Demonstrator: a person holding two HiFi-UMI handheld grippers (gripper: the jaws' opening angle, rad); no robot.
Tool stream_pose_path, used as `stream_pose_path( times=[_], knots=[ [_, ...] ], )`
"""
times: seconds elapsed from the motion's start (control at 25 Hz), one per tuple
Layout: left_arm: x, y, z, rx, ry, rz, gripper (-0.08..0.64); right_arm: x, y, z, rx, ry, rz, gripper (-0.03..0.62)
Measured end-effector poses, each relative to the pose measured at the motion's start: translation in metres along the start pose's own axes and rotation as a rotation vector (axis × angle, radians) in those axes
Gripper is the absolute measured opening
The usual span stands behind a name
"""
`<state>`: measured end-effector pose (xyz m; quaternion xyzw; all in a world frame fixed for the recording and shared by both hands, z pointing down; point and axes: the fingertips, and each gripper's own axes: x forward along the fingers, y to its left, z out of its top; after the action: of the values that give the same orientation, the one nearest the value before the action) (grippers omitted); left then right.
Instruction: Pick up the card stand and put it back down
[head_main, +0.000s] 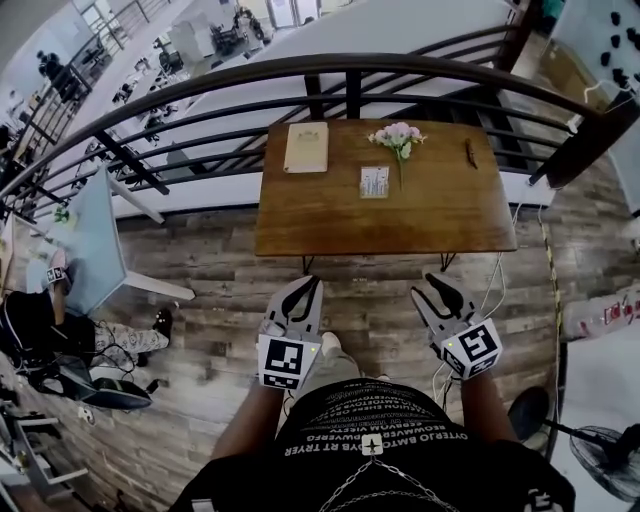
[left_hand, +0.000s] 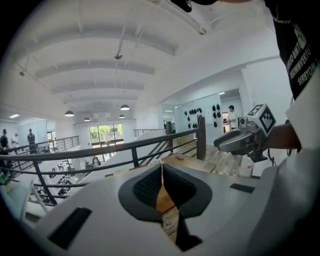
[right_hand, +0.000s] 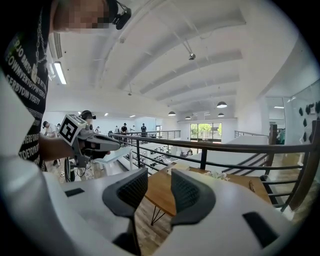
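Note:
The card stand (head_main: 374, 182), a small white upright card, stands on the brown wooden table (head_main: 300, 215) just right of its middle. Both grippers hang over the wood floor in front of the table's near edge, well short of the stand. My left gripper (head_main: 308, 290) has its jaws together with nothing in them; in the left gripper view (left_hand: 161, 172) only a thin slit shows between the pads. My right gripper (head_main: 437, 285) is open and empty, and a clear gap between its pads shows in the right gripper view (right_hand: 159, 187). The card stand is not distinct in either gripper view.
A beige book (head_main: 306, 147) lies at the table's far left, pink flowers (head_main: 398, 136) behind the stand, a small dark object (head_main: 470, 153) at the far right. A curved black railing (head_main: 350, 70) runs behind the table. A light blue table (head_main: 95, 240) stands to the left.

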<state>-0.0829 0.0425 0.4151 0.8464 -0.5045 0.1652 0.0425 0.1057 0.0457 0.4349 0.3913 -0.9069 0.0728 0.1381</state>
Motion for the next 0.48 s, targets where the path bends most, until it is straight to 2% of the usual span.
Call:
stream_pose_path(
  times=[0.48],
  knots=[
    [0.033, 0.057, 0.016, 0.011, -0.024, -0.044, 0.033, 0.058, -0.009, 0.033, -0.017, -0.01, -0.036, 0.137]
  ],
)
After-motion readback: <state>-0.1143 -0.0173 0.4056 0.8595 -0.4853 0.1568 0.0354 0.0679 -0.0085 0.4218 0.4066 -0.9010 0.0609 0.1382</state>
